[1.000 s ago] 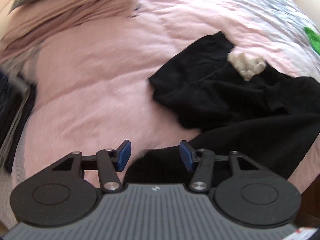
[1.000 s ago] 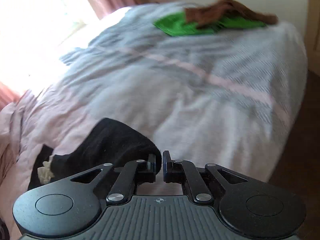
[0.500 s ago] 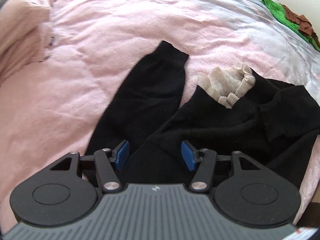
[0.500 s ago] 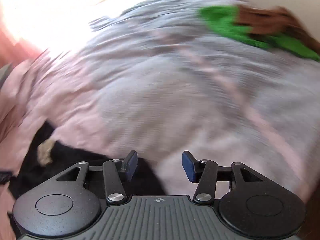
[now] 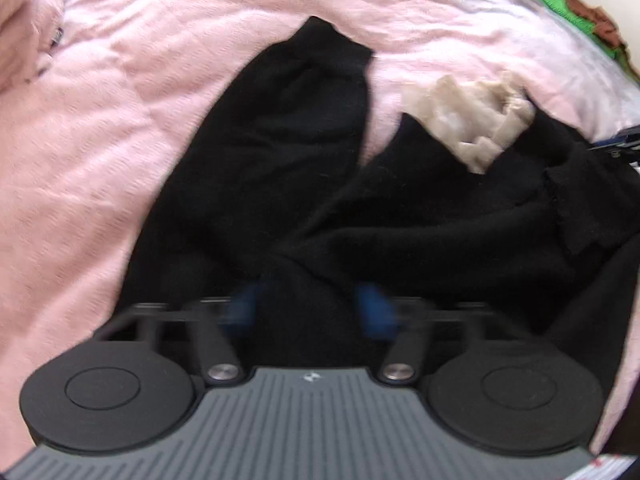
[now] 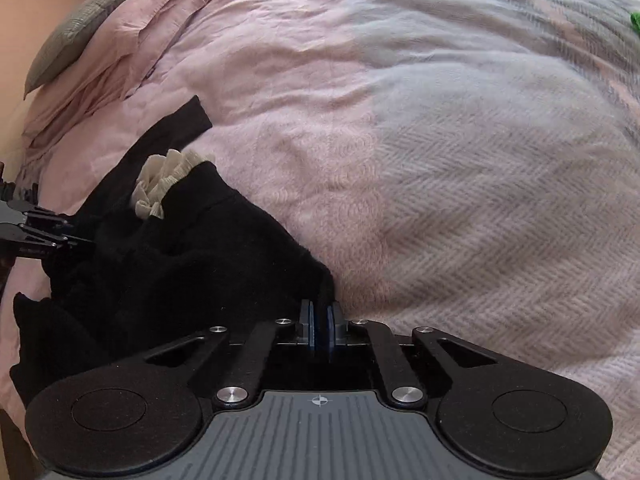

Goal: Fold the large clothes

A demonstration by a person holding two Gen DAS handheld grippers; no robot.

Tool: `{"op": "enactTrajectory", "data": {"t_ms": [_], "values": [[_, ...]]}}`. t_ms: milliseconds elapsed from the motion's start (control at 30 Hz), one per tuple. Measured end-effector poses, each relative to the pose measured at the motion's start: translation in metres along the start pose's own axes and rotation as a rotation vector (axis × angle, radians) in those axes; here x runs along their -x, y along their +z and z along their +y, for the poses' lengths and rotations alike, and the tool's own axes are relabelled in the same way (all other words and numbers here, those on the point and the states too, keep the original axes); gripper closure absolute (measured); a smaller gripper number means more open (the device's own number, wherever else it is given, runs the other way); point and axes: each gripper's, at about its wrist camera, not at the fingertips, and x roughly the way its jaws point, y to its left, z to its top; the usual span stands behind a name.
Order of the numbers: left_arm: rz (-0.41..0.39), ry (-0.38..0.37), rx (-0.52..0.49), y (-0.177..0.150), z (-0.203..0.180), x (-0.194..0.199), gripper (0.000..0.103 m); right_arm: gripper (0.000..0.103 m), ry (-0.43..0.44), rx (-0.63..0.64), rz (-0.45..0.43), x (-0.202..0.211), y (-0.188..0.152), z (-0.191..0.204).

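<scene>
Folding has barely begun: the soft black knitted garment point(image 5: 400, 208) lies rumpled, unfolded, on the pink textured bed cover point(image 5: 100, 152); at left, the left tongs point(image 5: 310, 312) have just been closing, blurred, black cloth bunched between them, contact unclear; a long sleeve stretches away, a cream ruffled collar point(image 5: 468, 120) beside it; rightward, the right tongs point(image 6: 320, 326) are pressed together, pinching the garment's edge.
</scene>
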Motion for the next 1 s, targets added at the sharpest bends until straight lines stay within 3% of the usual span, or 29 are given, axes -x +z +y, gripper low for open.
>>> {"op": "enactTrajectory", "data": {"t_ms": [33,100,200,267,333,367,433,500,533,567,600,633,767,833,867,933,1000], "values": [[-0.016,-0.005,-0.023,-0.002,-0.005,0.004,0.095,0.101,-0.013,0.006,-0.038,0.01,0.0,0.003],[-0.081,0.037,-0.057,-0.007,-0.018,0.018,0.096,0.103,-0.058,-0.015,-0.124,0.032,0.003,0.003],[-0.199,0.029,0.021,-0.002,-0.024,0.055,0.096,0.103,-0.129,-0.052,-0.276,0.071,0.025,0.0],[-0.269,0.004,0.035,0.013,-0.024,0.08,0.096,0.103,-0.202,-0.055,-0.423,0.099,0.056,-0.011],[-0.314,0.003,-0.012,0.036,-0.03,0.094,0.096,0.103,-0.184,-0.096,-0.52,0.119,0.095,-0.034],[-0.335,0.006,-0.031,0.047,-0.032,0.097,0.096,0.103,-0.161,-0.112,-0.525,0.122,0.119,-0.046],[-0.355,-0.01,-0.053,0.072,-0.033,0.099,0.096,0.103,-0.108,-0.145,-0.47,0.118,0.155,-0.06],[-0.347,0.014,-0.108,0.088,-0.037,0.093,0.096,0.102,-0.032,-0.139,-0.349,0.099,0.168,-0.065],[-0.329,0.023,-0.115,0.092,-0.037,0.088,0.095,0.085,-0.005,-0.124,-0.28,0.085,0.165,-0.065],[-0.313,0.032,-0.105,0.091,-0.037,0.082,0.095,0.054,0.014,-0.1,-0.217,0.07,0.157,-0.063],[-0.299,0.044,-0.086,0.09,-0.035,0.077,0.095,0.044,0.017,-0.069,-0.158,0.054,0.145,-0.059],[-0.289,0.052,-0.061,0.083,-0.032,0.075,0.095,0.042,0.028,-0.024,-0.097,0.037,0.131,-0.052],[-0.254,0.064,0.038,0.062,-0.018,0.071,0.095,0.042,0.099,0.135,0.097,-0.016,0.082,-0.027],[-0.231,0.071,0.061,0.051,-0.015,0.071,0.095,0.043,0.068,0.166,0.107,-0.036,0.064,-0.023],[-0.218,0.075,0.068,0.045,-0.014,0.071,0.095,0.058,0.085,0.145,0.102,-0.041,0.061,-0.023],[-0.198,0.081,0.062,0.039,-0.015,0.068,0.095,0.099,0.185,0.082,0.142,-0.048,0.057,-0.022],[-0.197,0.091,0.051,0.037,-0.018,0.068,0.095,0.099,0.175,0.229,0.13,-0.04,0.051,0.001]]}}
